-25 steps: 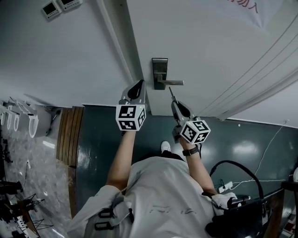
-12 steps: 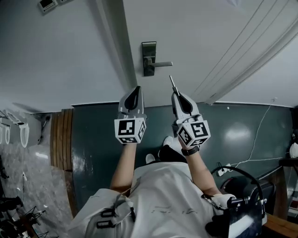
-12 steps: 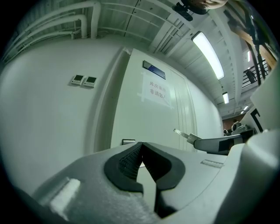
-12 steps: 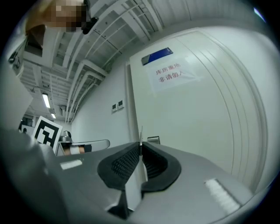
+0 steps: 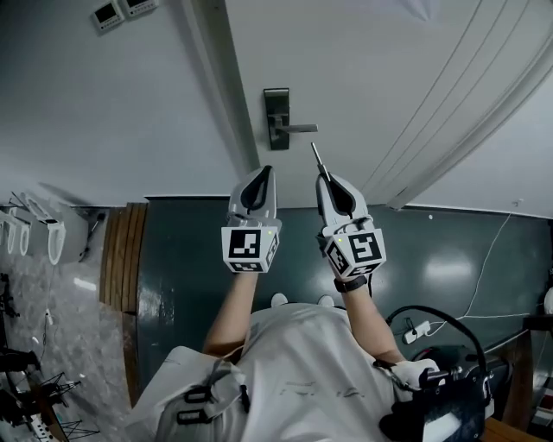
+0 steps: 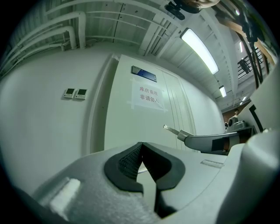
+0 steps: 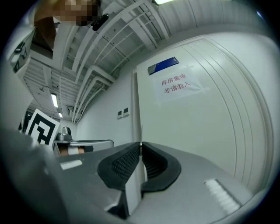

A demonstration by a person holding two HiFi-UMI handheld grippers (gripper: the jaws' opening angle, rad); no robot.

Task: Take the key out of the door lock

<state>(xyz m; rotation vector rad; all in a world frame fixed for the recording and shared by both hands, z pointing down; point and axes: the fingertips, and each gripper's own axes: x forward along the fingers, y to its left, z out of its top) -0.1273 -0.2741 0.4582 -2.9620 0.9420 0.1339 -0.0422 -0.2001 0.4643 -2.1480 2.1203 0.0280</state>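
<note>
In the head view the dark lock plate with its lever handle [image 5: 276, 116] sits on the white door [image 5: 380, 78]. My right gripper [image 5: 326, 179] is shut on the thin metal key [image 5: 317, 161], whose blade points toward the door just below the handle, clear of the lock. The right gripper view shows the key [image 7: 141, 133] edge-on, pinched between the pads. My left gripper [image 5: 263, 171] is beside it on the left, shut with nothing in it. In the left gripper view the key [image 6: 170, 129] sticks out of the right gripper [image 6: 205, 142].
A paper sign [image 6: 148, 97] and a blue plate [image 6: 144, 74] are on the door. Two small wall panels [image 5: 121, 10] sit left of the door frame. Below are a dark green floor [image 5: 190, 250], a wooden strip [image 5: 121, 250] and cables [image 5: 484, 285] at right.
Both grippers have drawn back from the door and sit lower than the handle. The right gripper has kept the key the whole time.
</note>
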